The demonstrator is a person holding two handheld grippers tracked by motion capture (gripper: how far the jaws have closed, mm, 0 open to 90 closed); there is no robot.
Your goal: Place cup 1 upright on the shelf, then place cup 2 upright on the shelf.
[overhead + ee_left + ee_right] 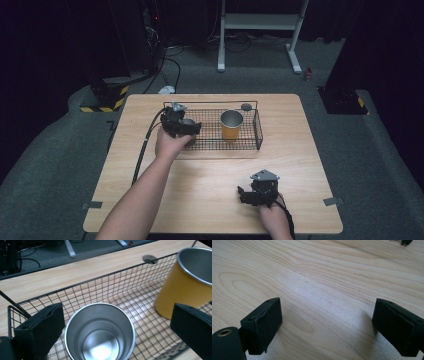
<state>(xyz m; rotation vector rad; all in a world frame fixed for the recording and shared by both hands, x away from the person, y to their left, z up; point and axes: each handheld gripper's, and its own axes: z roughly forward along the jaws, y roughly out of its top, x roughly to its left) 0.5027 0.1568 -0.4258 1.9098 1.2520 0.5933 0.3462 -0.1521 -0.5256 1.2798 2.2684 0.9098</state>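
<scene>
A bare steel cup [100,332] stands upright and empty at the lower centre of the left gripper view, inside a black wire basket [140,292], its round rim bright and its polished floor catching the light. The left tool [117,332] is spread wide around it, one black padded jaw at the lower left just beside the cup's rim, the other at the lower right well apart from it; whether the left jaw touches the cup cannot be told. In the high view this left tool [186,127] sits over the left end of the basket [257,130], held by the person's left hand [170,145], with a cable trailing off toward the left edge of the surface [210,185]. A second cup with a yellow-orange body and steel rim [231,124] stands upright near the basket's middle, to the right of the steel one. A small grey disc [246,106] lies on the surface just beyond the basket's far rail. The right tool [246,195] rests low at the lower right of the frame, jaws wide and empty over pale wood grain [319,290].
</scene>
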